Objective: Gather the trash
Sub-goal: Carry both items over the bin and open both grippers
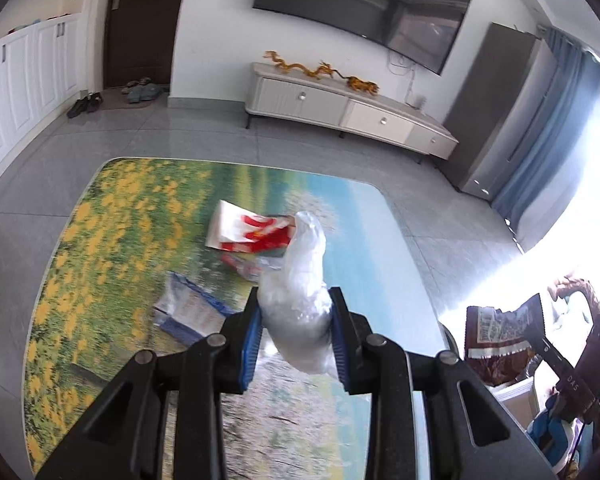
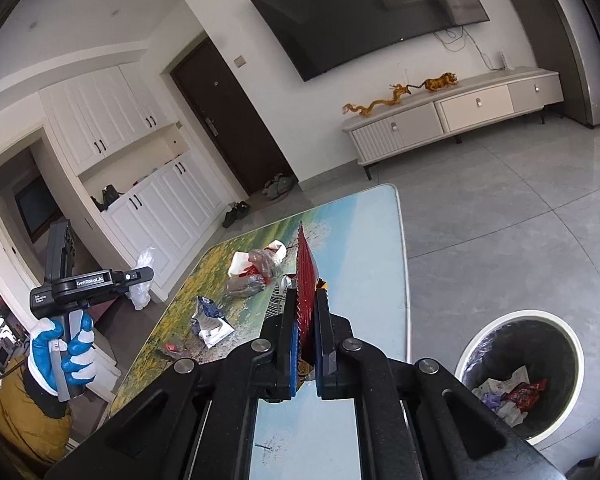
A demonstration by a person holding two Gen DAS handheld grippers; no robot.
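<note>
It was a home's living room: a wall television [image 2: 370,20], a low cabinet [image 2: 452,120], and shoes [image 1: 85,104] lay by the door [image 2: 232,116].

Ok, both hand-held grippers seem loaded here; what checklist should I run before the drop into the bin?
1. Left hand-held gripper shut on the clear plastic bag: ok.
2. Right hand-held gripper shut on the red wrapper: ok.
3. Trash bin open, with room above the trash inside: ok.
4. Either load above the bin: not ok, both are over the table.
5. Table cleared: not ok, the blue-white packet and the red-white bag remain.
</note>
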